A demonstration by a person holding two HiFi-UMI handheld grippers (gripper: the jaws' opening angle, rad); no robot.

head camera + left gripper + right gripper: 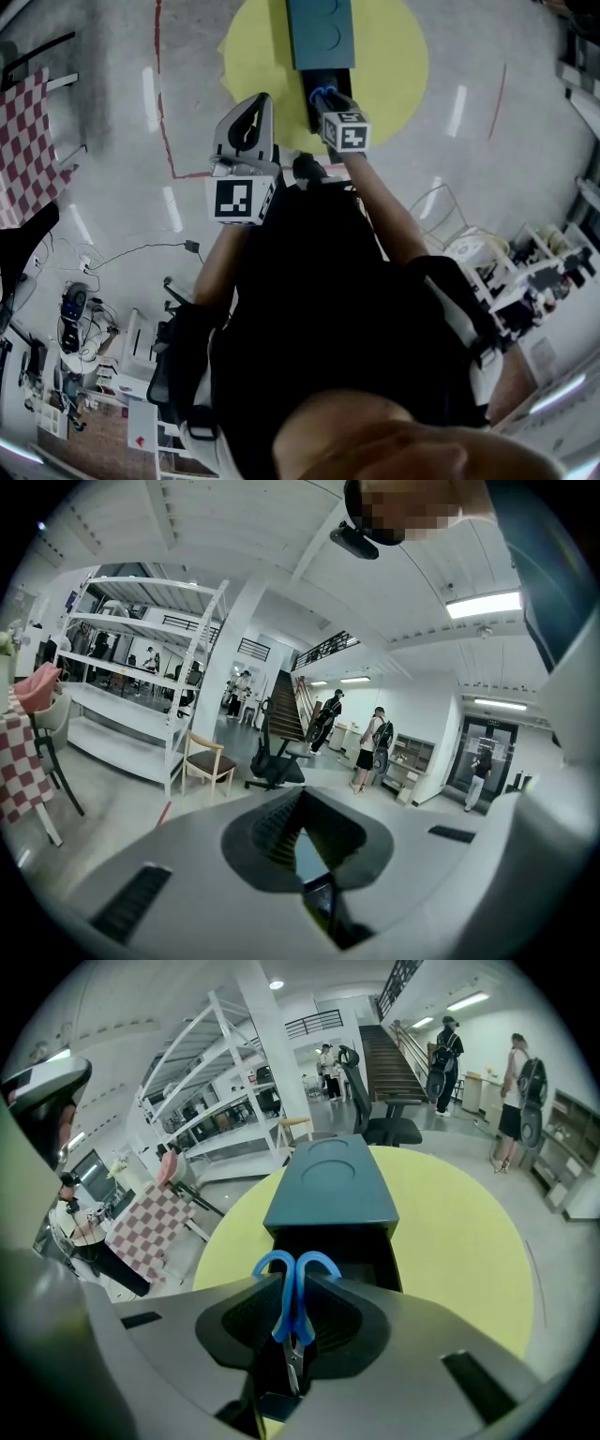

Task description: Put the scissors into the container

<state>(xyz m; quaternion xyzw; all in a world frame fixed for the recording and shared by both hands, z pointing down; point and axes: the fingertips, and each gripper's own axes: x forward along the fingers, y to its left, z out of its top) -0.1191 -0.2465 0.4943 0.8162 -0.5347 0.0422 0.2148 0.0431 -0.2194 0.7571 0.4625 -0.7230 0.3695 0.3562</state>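
I'm over a grey floor (pixel 103 187) in an open hall with white shelving (pixel 141 658) and a staircase (pixel 286 705). A round yellow table (pixel 459 1241) carries the teal container (pixel 330 1190). My right gripper (pixel 294 1321) pinches the blue-handled scissors (pixel 292 1283) just short of the container's open dark end. My left gripper (pixel 305 850), jaws pressed together on nothing, hangs near the table's edge.
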